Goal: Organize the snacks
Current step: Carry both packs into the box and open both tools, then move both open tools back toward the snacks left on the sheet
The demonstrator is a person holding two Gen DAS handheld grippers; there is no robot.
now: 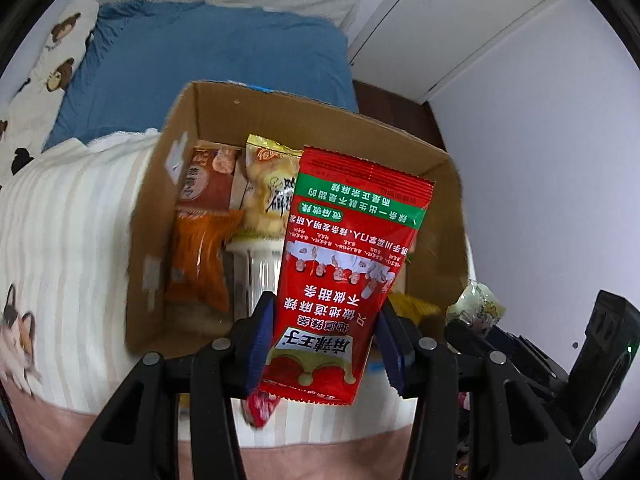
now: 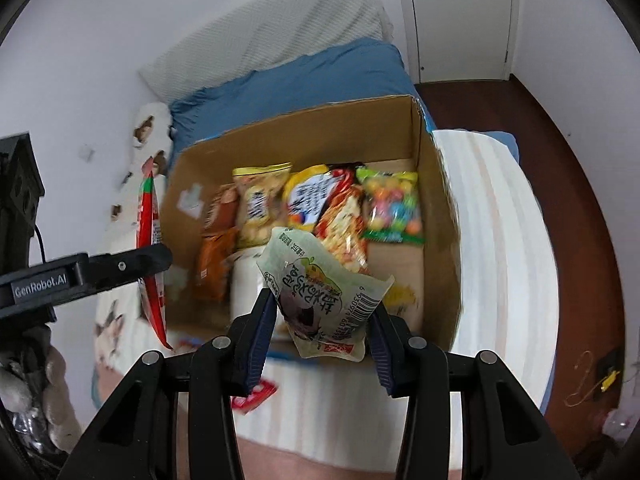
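The left gripper [image 1: 324,344] grasps a red snack packet [image 1: 344,264] by its lower edges, the blue pads [image 1: 262,340] pressing both sides so the packet stands up between the jaws, its print upside down. The right gripper [image 2: 322,336] likewise clamps a pale green snack pouch [image 2: 320,292], crumpled and buckled between the jaws with its barcode turned outward. Seen from the right wrist, the left gripper's black finger [image 2: 128,266] reaches in from the left with the red packet edge-on beside it.

Just beyond both sets of jaws sits an open cardboard box [image 2: 300,136] on a pale striped bedcover [image 2: 492,240]. Inside, ahead of the right jaws, packets stand in a loose row: a brown packet [image 2: 220,208], an orange packet [image 2: 212,264] in front of it, a yellow bag [image 2: 260,204], a round yellow-rimmed pack [image 2: 310,196], a red-and-white wrapper [image 2: 346,224] and a clear bag of coloured candies [image 2: 394,204]. Bare cardboard shows ahead and to the right of the right jaws.

Both held packs look light, thin and soft; the film appears slick and creases readily, so a grip near a sealed end seam, as the left jaws have, likely holds better than one across the puffed middle, where contents could crush.

Under the jaws, a small red wrapper [image 2: 256,394] lies on the bedcover outside the box. Farther off are a blue blanket [image 2: 304,76], a white pillow [image 2: 272,28] against the wall and a closed white door [image 2: 460,16].
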